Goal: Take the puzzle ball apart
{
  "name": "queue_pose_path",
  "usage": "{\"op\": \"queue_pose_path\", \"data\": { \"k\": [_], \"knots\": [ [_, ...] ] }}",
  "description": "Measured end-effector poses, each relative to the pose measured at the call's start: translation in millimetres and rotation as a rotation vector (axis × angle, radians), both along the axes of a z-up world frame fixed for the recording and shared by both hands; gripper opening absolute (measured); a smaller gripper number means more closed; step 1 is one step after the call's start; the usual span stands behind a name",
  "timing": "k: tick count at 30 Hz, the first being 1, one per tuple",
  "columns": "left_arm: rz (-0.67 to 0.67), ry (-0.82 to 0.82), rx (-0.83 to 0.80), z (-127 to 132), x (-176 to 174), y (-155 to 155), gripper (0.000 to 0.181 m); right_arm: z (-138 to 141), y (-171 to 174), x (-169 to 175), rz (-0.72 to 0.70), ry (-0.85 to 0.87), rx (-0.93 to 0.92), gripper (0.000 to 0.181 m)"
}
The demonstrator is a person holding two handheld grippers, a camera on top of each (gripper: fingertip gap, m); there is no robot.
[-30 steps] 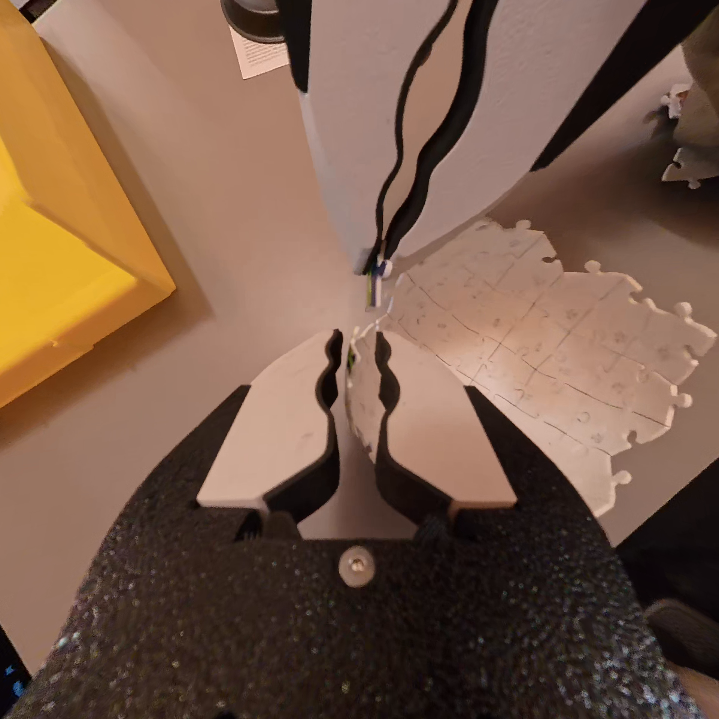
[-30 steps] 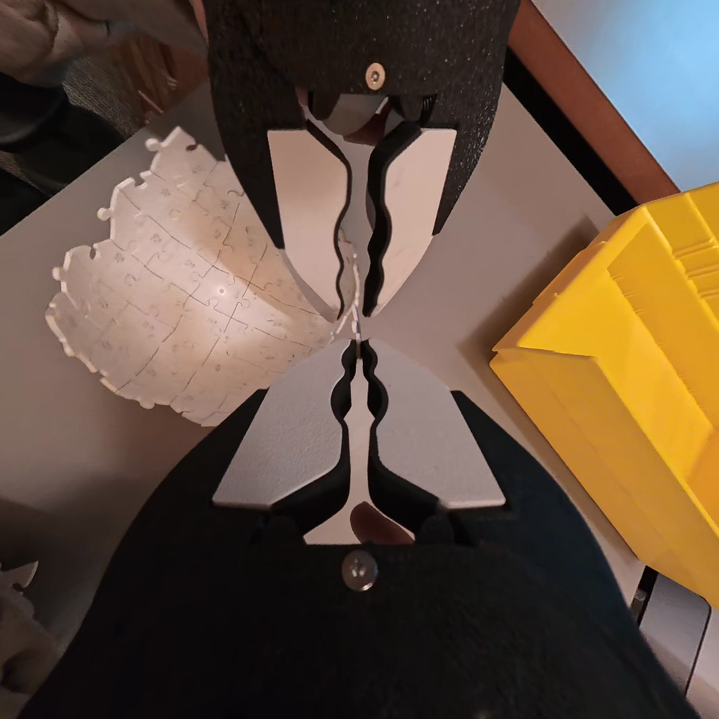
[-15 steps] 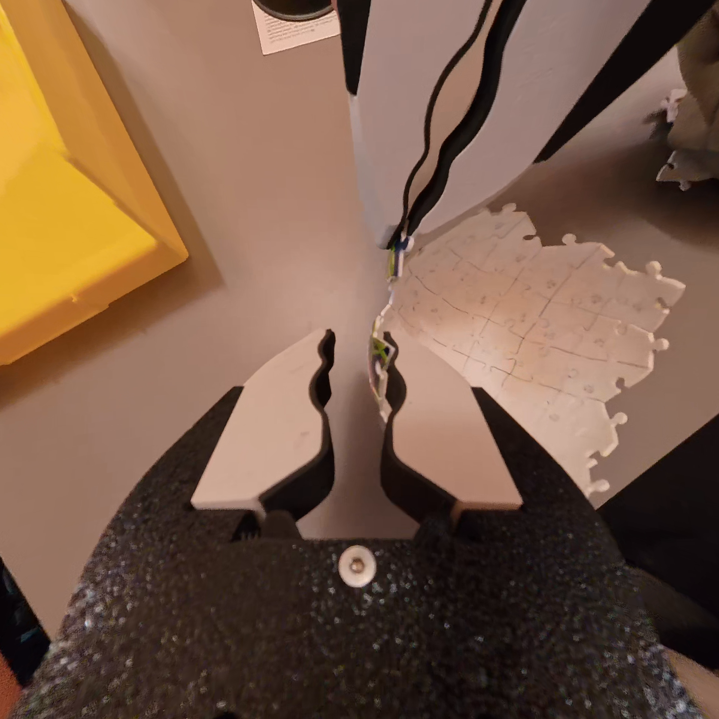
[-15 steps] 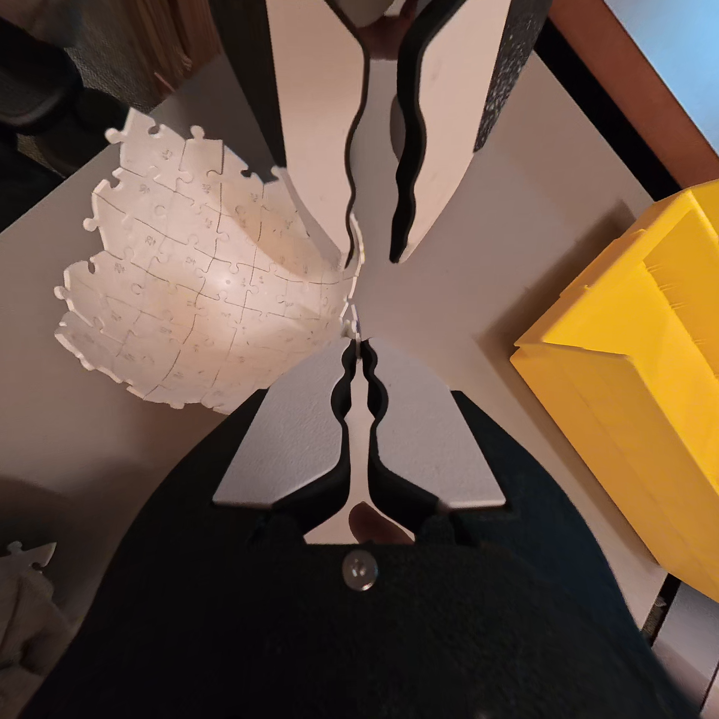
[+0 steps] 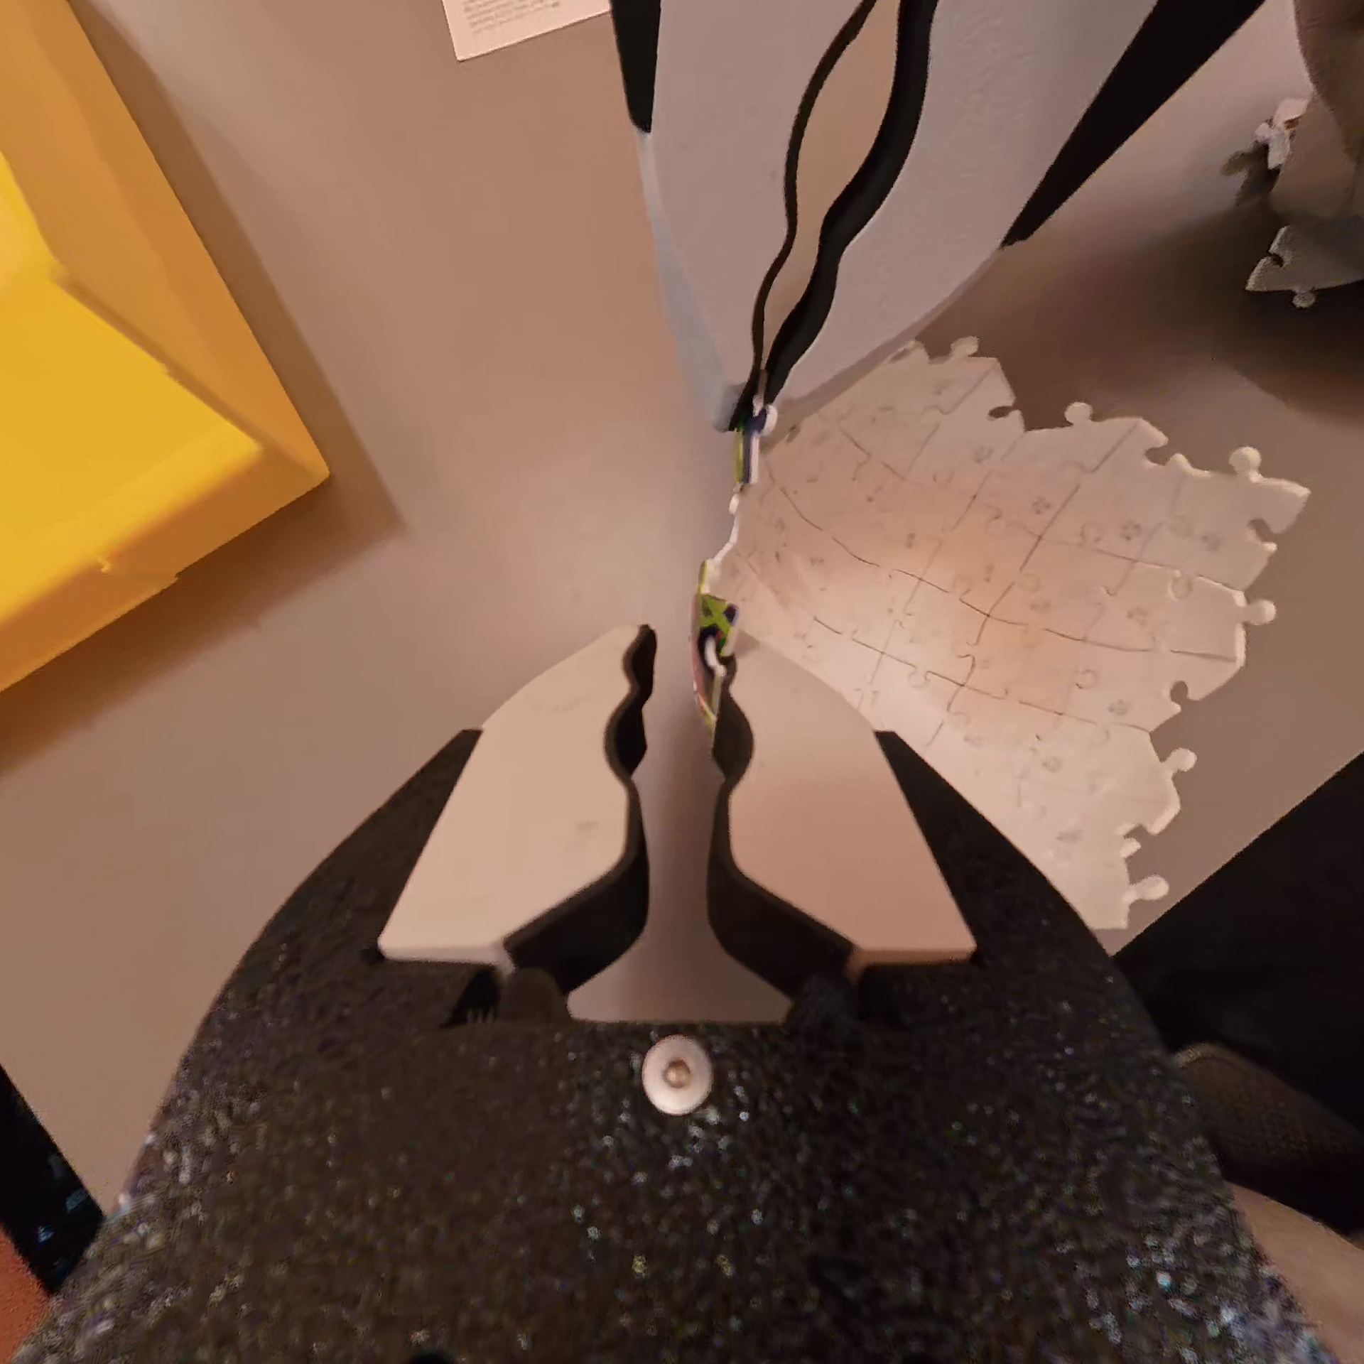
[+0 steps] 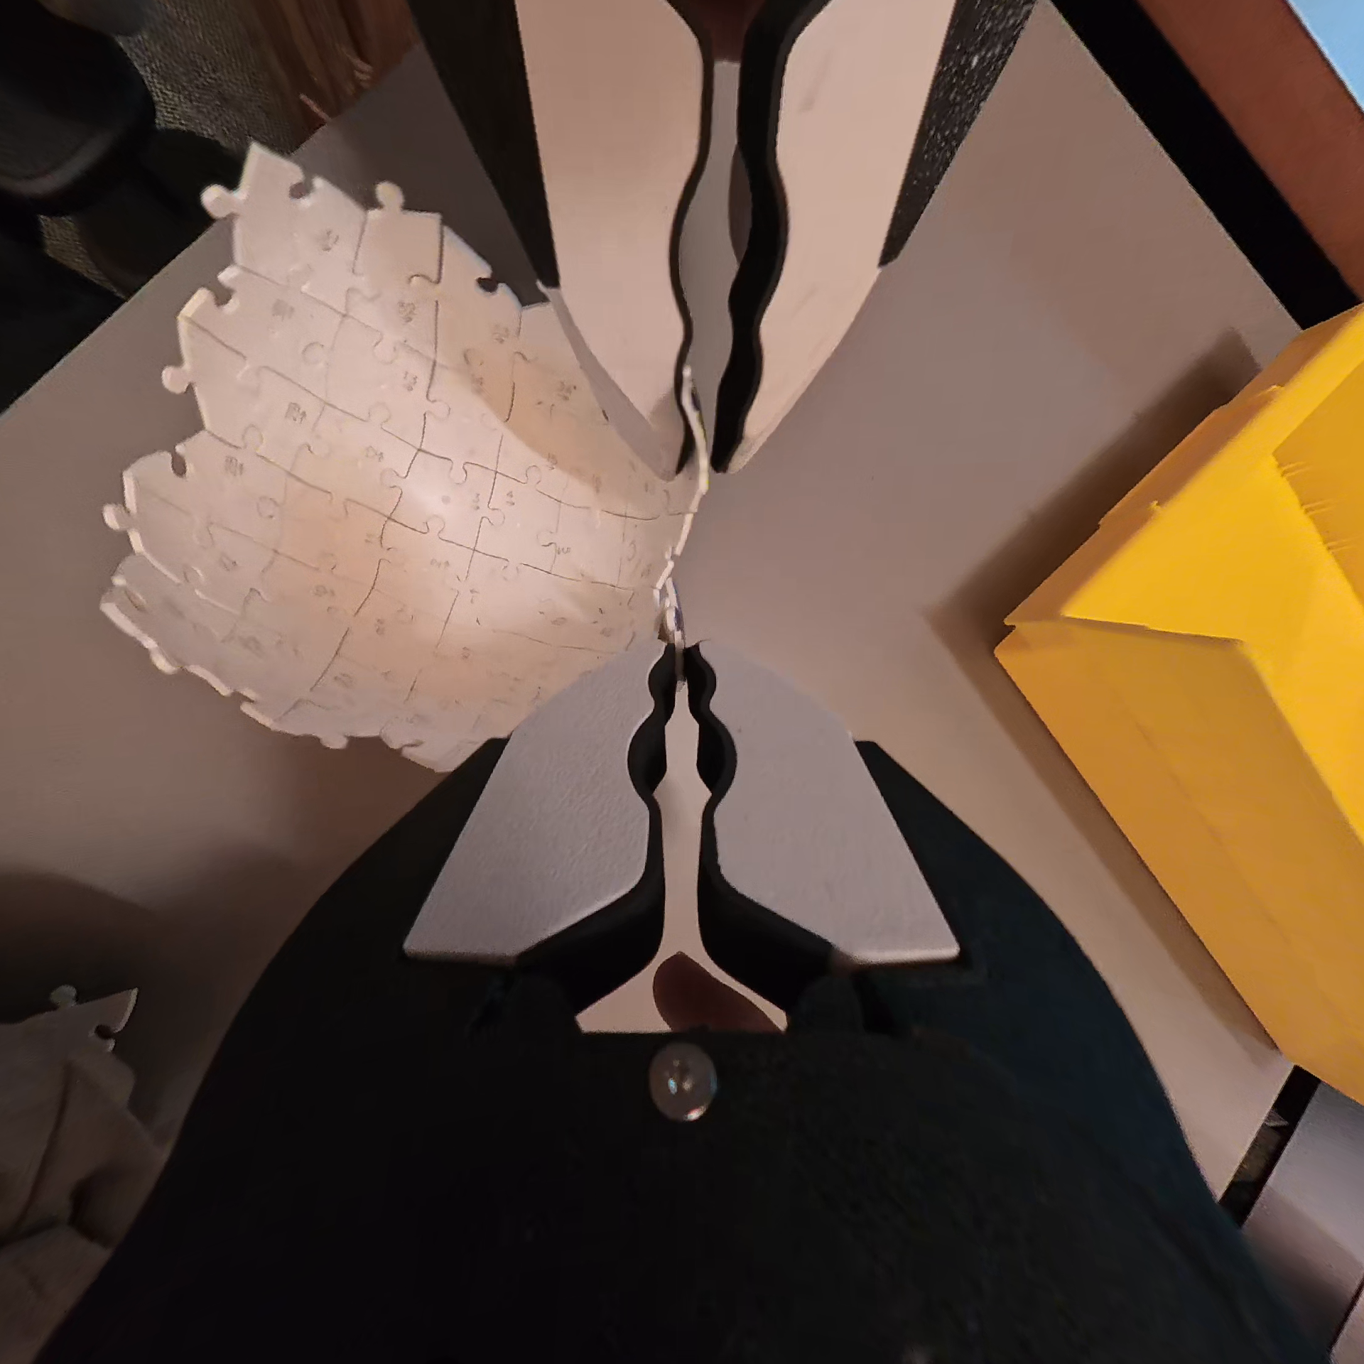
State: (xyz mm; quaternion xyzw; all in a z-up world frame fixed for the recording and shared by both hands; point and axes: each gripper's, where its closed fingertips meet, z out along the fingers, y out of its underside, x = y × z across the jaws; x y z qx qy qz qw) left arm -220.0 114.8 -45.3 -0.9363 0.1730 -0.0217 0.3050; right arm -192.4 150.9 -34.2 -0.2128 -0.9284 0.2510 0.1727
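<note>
The left claw (image 5: pixel 683 664) now stands spread, its fingers parted with bare table (image 5: pixel 480 369) showing between them, where a second ago they were closed down on the shell's rim. The shell (image 5: pixel 1033 627), a curved white sheet of interlocked puzzle pieces, the inside of the ball, hangs off to that claw's right, its coloured edge just touching the inner face of one finger but not gripped by both. The right claw (image 6: pixel 679 653) is pressed together on the rim, pinching a piece at the shell's edge, and so seems to carry the shell above the table. In the right wrist view the left claw's fingers flank the rim farther along, one on each side, with a gap. The read: the left has let go to reset, probably hunting a fresh bite on the rim to snap off the next piece. Plenty of shell remains joined, so the job is far from done. A yellow bin (image 6: pixel 1218 664) waits to the side, and loose pieces (image 5: pixel 1299 243) lie at the table's far corner.
</note>
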Motion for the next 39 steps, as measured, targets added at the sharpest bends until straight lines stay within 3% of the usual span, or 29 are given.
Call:
{"op": "queue_pose_path", "data": {
  "k": [4,9,39],
  "knots": [
    [-0.001,-0.013,0.006,-2.1,1.6,5.5,0.002,11.4,1.7,-6.7,-0.018,0.069,-0.015,0.003],
    [-0.001,-0.014,0.010,-4.0,0.2,7.6,0.002,31.9,-11.0,-11.1,0.007,0.141,-0.108,0.002],
    [-0.004,-0.046,0.055,-3.1,0.5,16.2,0.009,13.6,-14.2,-23.2,-0.057,0.083,-0.048,0.002]
  ]
}}
